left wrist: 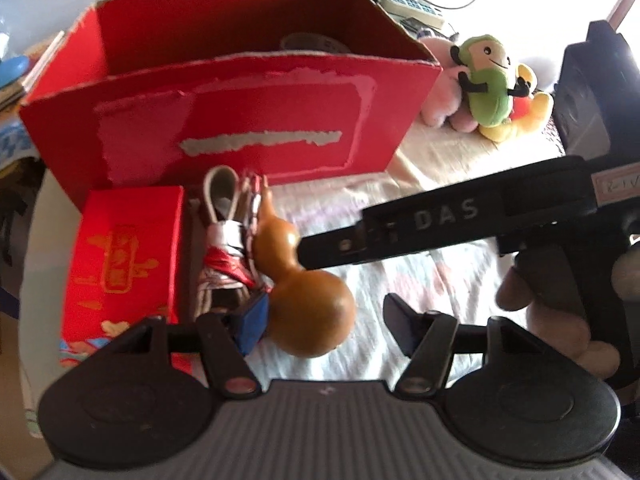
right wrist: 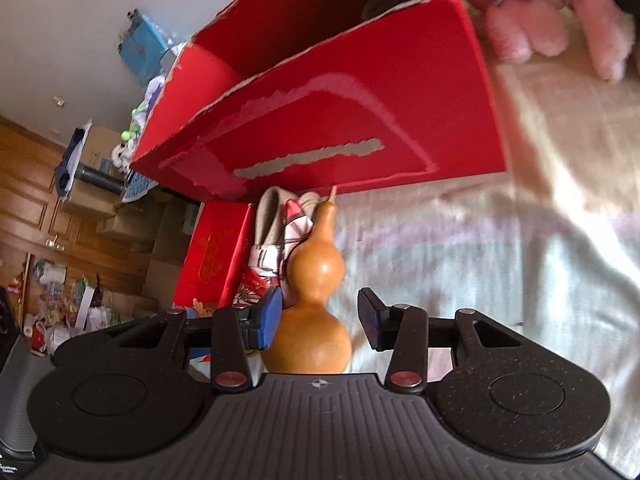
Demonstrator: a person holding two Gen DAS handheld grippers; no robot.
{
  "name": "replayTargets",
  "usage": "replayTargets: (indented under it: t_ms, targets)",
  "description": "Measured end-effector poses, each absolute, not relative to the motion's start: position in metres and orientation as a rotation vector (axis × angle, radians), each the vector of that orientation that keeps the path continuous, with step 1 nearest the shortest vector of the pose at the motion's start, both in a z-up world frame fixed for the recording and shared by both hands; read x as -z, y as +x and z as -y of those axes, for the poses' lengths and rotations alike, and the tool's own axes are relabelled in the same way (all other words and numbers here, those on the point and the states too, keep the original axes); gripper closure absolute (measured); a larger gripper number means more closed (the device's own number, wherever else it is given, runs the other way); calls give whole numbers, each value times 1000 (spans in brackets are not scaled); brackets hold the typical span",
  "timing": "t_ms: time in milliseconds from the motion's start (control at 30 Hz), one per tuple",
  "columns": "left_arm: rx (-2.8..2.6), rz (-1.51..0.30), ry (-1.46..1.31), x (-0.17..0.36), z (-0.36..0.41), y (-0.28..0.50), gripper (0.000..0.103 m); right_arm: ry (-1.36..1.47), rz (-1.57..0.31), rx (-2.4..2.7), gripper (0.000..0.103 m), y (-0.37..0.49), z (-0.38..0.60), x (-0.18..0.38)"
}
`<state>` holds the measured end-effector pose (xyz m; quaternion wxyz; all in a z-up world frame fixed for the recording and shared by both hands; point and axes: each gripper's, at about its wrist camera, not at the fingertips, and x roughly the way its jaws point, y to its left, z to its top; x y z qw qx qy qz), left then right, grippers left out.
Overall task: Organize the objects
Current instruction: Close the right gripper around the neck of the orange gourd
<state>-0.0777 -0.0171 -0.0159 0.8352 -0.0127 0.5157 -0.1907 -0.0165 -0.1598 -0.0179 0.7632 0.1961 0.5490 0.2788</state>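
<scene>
Left wrist view: a glossy brown gourd point(left wrist: 308, 292), two-bulbed with a thin stem, lies on the pale bedcover point(left wrist: 432, 280) beside a patterned shoe point(left wrist: 228, 248) and a small red box point(left wrist: 124, 252), in front of the big red carton point(left wrist: 240, 120). The left gripper point(left wrist: 324, 324) is spread wide, holding nothing.

Right wrist view: the gourd point(right wrist: 312, 308) sits between the right gripper's point(right wrist: 320, 320) parted fingers; the blue pad point(right wrist: 270, 318) is just beside it, the other apart.

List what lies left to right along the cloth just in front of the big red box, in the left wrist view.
Small red carton with gold print → folded red-and-white patterned umbrella with a grey loop strap → brown, glossy, double-bulbed gourd → black right hand-held gripper, reaching in from the right.
</scene>
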Motion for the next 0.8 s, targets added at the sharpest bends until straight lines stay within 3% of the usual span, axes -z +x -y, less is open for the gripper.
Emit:
replayTargets:
  t_ms: [533,700,800]
  targets:
    - [490,-1149,22,39,17,-60,34,430,-1253,-588,54,-9,146,35]
    - [556,-1167,26,41,23,-53,33,488,-1257,-560,70,-11,161,35]
    - [602,-1184,62,44,36,-49,32,508,-1250,-529,70,-15,174,35]
